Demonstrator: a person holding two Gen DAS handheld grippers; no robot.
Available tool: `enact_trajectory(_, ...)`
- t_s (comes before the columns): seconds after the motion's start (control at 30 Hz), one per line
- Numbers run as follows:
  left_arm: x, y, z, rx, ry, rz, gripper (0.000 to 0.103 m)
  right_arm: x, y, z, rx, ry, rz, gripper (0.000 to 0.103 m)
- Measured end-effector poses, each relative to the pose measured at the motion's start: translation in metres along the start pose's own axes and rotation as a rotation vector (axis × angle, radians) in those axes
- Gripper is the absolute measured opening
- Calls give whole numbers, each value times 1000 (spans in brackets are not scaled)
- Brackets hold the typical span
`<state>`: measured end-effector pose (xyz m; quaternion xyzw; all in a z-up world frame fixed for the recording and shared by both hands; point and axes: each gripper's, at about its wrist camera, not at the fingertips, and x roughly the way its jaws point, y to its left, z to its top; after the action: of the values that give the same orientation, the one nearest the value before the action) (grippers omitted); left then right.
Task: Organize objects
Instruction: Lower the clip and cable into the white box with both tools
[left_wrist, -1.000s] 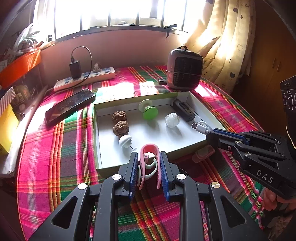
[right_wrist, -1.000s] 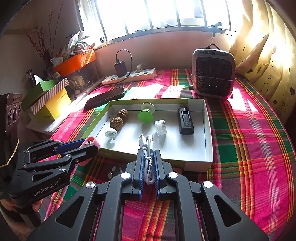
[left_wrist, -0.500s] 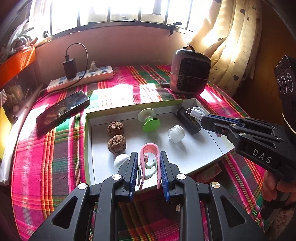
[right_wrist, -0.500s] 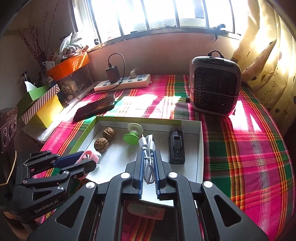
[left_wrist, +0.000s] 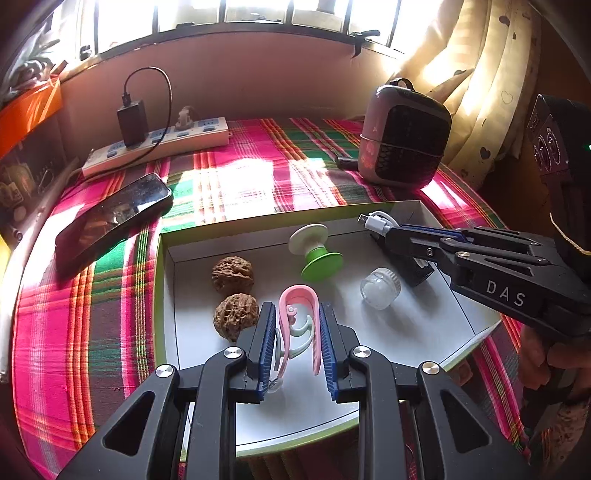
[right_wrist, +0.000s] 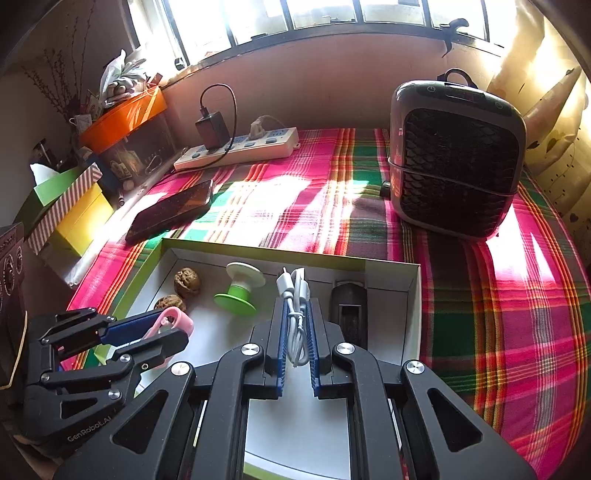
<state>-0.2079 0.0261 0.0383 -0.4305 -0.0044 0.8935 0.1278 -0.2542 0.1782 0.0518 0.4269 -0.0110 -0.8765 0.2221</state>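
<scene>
Gripping a pink clip in our left gripper, fingers clamped on it above the white tray, beside two walnuts. Our right gripper pinches a coiled white cable over the tray's far side, near a green-and-white spool.

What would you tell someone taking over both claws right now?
Left claw: shut on the pink clip, above the white box.
Right claw: shut on the coiled white cable, also over the box.
Already in the box: two walnuts, green-and-white stand, clear cap, black device.
Left: set clip and cable down inside. The phone lies outside on the cloth.
</scene>
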Motion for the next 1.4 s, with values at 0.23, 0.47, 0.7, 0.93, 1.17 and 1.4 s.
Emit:
enact_trajectory(0.23,11,2,2,0,20,6,21,13,-3,2,6,32,20,10)
enact_trajectory(0.47,18,4,2,-8,34,9,21,22,-3,1,7,50,28,10)
enact_trajectory(0.7,19,4,3,-8,35,8,22,25,-5,0,12,56,28,10)
enact_trajectory(0.93,19,4,3,-12,37,9,22,26,-4,0,13,62,36,11)
enact_trajectory(1.17,20,4,3,-14,38,16,22,28,-4,1,19,69,36,11)
enact_trajectory(1.4,21,5,3,-16,43,16,27,28,-3,0,25,71,29,11)
